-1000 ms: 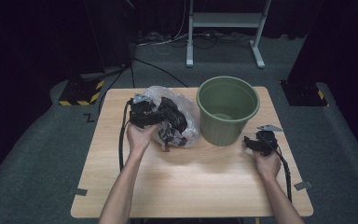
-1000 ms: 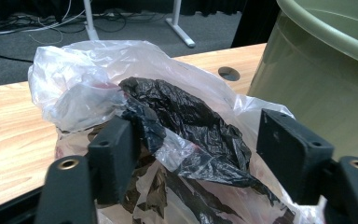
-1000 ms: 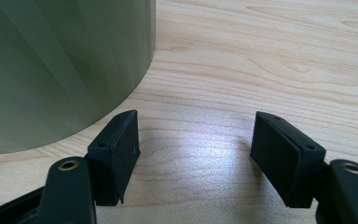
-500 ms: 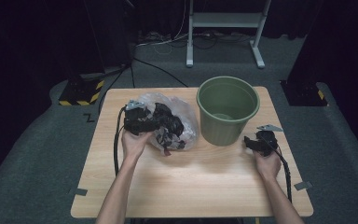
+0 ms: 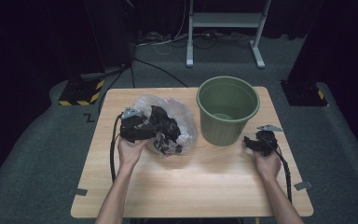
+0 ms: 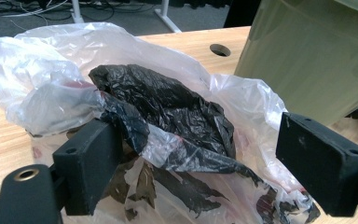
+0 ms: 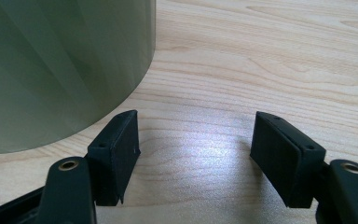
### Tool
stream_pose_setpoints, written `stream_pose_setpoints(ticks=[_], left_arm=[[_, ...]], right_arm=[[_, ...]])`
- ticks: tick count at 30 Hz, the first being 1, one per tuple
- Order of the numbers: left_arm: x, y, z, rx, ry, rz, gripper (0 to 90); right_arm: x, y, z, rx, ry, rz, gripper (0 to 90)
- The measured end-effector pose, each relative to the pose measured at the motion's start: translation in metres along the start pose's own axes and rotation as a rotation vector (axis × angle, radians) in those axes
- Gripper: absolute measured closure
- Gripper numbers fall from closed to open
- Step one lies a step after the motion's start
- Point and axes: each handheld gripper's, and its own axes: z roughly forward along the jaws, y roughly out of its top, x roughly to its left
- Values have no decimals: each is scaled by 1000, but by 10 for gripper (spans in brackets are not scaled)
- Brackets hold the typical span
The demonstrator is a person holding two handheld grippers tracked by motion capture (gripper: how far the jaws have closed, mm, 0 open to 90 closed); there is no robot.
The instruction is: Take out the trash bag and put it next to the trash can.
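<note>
Left gripper [image 5: 142, 132], at centre left of the high view, having just been opening its jaws and now standing with them wide apart around the crumpled clear plastic bag [image 5: 179, 122] and the black plastic bag [image 5: 167, 127] bunched up inside it; sitting a little lower and further left in the frame than a second ago, when reaching deeper over the bundle toward the green bucket [image 5: 227, 110]. Looking along the left gripper [image 6: 205, 168] in its own view: a twisted strip of the black plastic bag [image 6: 168, 107] and the clear plastic bag [image 6: 42, 79] draping across the gap, brushing the left-hand pad while lying apart from the right-hand one, so nothing being pinched. Reading this as a grip just let go, or a fresh bite being lined up, with the bundle resting on the wooden table [image 5: 191, 186] just beside the bucket's left wall and not yet inside it. Right gripper [image 5: 256, 142], at centre right of the high view, keeping to the same spot as in both earlier frames, waiting near the bucket's lower right side; jaws spread and empty in the right gripper view [image 7: 193, 156], only bare wooden table [image 7: 261, 56] between them and the green bucket [image 7: 60, 65] wall filling the upper left. Judging the next need as closing on a firmer fold of plastic before lifting the bundle over the rim, since loose film slipping out again seems likely
</note>
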Motion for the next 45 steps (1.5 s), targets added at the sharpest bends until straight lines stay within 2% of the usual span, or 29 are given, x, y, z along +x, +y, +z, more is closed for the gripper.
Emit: stream_pose_setpoints(ticks=[4, 11, 21, 26, 31, 35, 37, 41, 45], left_arm=[[0, -4, -1, -4, -4, -5, 142], [-5, -14, -5, -12, 18, 18, 150], [-5, -33, -7, -17, 37, 7, 180], [0, -43, -4, 2, 52, -15, 178], [2, -54, -3, 14, 90, -6, 193], [5, -63, 1, 22, 111, -19, 204], [8, -68, 5, 46, 126, -16, 209], [13, -76, 11, 61, 150, -18, 217], [18, -85, 21, 95, 174, -33, 221]], right_arm=[[0, 0, 0, 0, 0, 0, 322], [0, 0, 0, 0, 0, 0, 321], [0, 0, 0, 0, 0, 0, 322], [0, 0, 0, 0, 0, 0, 321], [0, 0, 0, -1, 0, -2, 321], [0, 0, 0, -1, 0, -3, 321], [0, 0, 0, -1, 0, -3, 321], [0, 0, 0, -1, 1, -3, 321], [0, 0, 0, -1, 1, -3, 321]])
